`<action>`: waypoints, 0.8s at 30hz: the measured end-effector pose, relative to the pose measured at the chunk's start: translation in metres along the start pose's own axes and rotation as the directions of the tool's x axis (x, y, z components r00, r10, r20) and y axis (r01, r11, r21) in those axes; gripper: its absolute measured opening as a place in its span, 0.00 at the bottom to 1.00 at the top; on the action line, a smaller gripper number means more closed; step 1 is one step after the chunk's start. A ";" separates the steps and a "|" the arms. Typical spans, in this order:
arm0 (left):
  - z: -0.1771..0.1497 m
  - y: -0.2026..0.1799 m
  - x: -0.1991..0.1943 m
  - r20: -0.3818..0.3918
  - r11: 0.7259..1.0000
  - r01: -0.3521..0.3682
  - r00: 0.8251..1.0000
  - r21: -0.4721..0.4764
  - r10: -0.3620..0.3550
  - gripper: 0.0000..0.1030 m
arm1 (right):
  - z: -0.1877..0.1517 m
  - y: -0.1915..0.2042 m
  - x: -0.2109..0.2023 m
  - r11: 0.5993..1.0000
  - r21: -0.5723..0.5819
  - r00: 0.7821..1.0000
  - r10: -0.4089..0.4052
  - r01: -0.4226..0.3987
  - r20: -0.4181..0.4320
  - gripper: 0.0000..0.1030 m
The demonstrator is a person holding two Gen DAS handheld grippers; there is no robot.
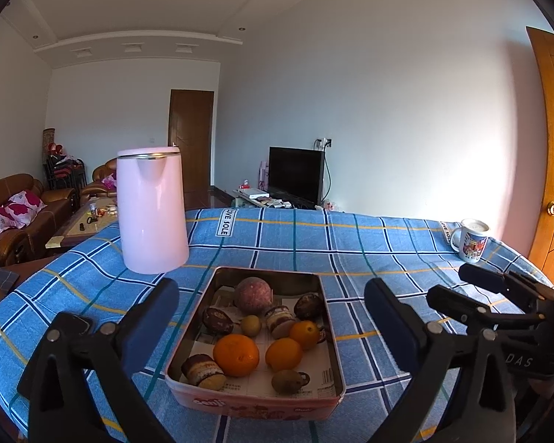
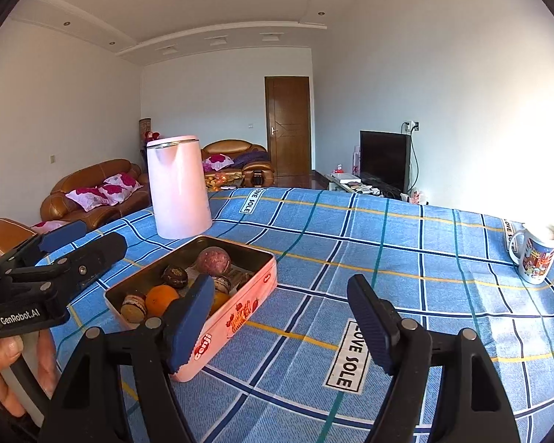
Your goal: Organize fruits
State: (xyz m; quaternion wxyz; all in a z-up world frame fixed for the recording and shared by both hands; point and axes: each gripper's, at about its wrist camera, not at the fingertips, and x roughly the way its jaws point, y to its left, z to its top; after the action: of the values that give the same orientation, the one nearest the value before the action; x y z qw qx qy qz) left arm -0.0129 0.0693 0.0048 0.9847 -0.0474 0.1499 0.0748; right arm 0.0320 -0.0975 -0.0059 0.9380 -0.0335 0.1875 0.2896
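A pink tin box [image 1: 255, 404] sits on the blue checked tablecloth [image 1: 351, 251]. Inside it lie three oranges, the largest [image 1: 236, 354] at the front, a big purple-red round fruit [image 1: 253, 295], two kiwis [image 1: 287, 381], dark brown fruits and small cakes [image 1: 203, 371]. My left gripper [image 1: 273, 317] is open and empty, hovering over the tin. The right gripper [image 1: 472, 291] shows at the right edge of the left wrist view. In the right wrist view the tin [image 2: 240, 313] lies left of my open, empty right gripper [image 2: 280, 325], and the left gripper [image 2: 81, 247] is at far left.
A pink electric kettle [image 1: 151, 210] stands behind the tin to the left. A printed mug [image 1: 471, 240] stands near the table's far right edge. Sofas, a coffee table and a TV are beyond the table.
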 end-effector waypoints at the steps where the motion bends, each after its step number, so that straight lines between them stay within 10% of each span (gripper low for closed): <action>1: 0.000 0.000 0.000 -0.001 1.000 0.003 1.000 0.000 -0.003 0.99 | -0.001 -0.001 -0.002 1.000 0.003 1.000 -0.005 0.005 0.001 0.73; 24: 0.003 -0.016 -0.011 -0.014 1.000 0.015 1.000 0.022 -0.015 1.00 | 0.000 -0.006 -0.034 0.999 -0.004 0.998 -0.041 0.041 0.047 0.74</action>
State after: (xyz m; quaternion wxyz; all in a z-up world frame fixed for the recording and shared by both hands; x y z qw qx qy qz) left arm -0.0203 0.0526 0.0118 0.9846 -0.0381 0.1574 0.0655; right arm 0.0094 -0.1200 0.0059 0.9478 -0.0327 0.1641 0.2714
